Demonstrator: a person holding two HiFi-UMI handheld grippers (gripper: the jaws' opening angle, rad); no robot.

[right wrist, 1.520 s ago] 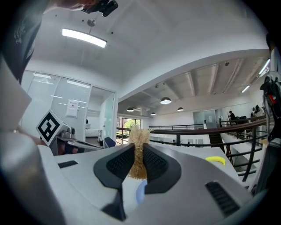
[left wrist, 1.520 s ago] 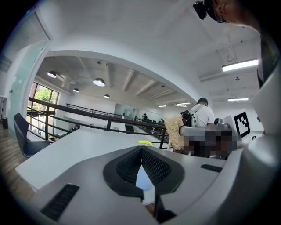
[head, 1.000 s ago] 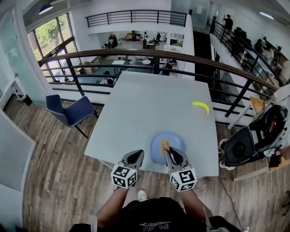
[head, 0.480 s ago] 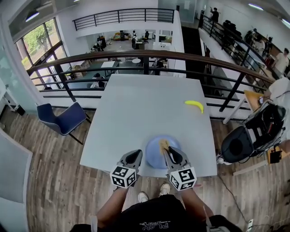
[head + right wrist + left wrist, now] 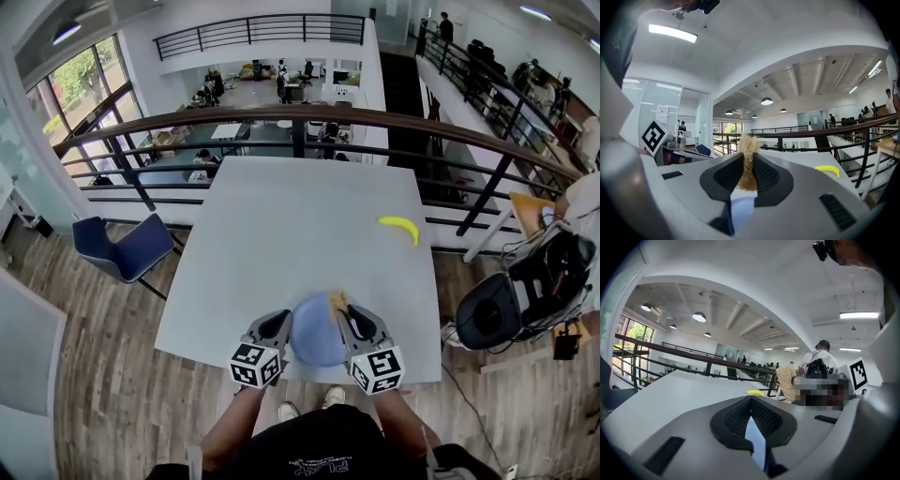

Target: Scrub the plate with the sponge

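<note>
While left gripper [image 5: 279,324] clamps blue plate [image 5: 314,343], right gripper [image 5: 343,315] pinches tan sponge [image 5: 337,301], square markers [image 5: 256,364] on both

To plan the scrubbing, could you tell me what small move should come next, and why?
Probably press the sponge down onto the plate: the right gripper clamps the sponge above its rim, and the left gripper pinches its edge.
</note>
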